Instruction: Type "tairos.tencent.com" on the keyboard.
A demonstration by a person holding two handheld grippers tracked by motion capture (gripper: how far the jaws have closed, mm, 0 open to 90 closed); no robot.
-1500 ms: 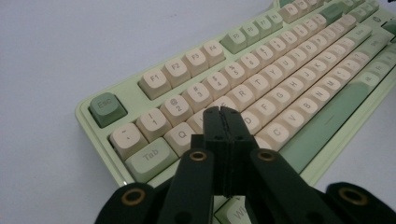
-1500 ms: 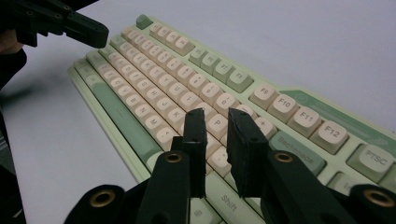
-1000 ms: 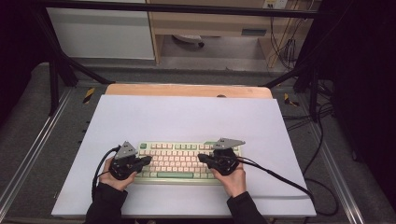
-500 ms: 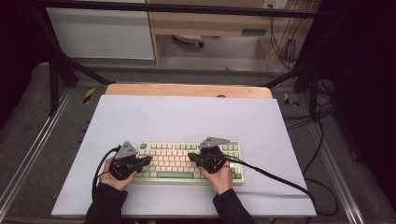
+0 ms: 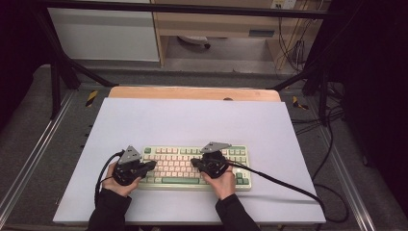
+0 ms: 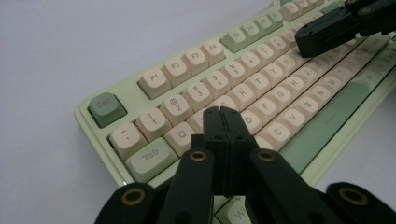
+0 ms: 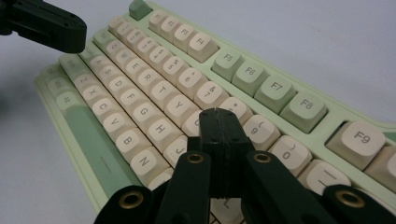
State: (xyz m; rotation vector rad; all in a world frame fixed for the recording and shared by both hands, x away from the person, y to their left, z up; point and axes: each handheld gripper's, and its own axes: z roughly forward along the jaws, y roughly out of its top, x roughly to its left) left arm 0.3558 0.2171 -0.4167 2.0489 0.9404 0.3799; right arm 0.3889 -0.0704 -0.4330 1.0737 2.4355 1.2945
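The pale green keyboard with cream and green plastic keys (image 5: 195,167) lies on the near part of the white table top (image 5: 192,120), with both hands over it. The left gripper (image 6: 222,114) has its black jaws pressed fully together and holds nothing; its tip is above the W and E keys. The right gripper (image 7: 219,116) is also closed and empty, above the letter keys near the 9 key. Black cables (image 5: 284,185) trail across the table.

The high view looks forward and down on the whole tabletop (image 5: 192,120) from above the person's side. Each gripper view rides close over the keyboard (image 5: 243,154), facing inward; all three share its keys.
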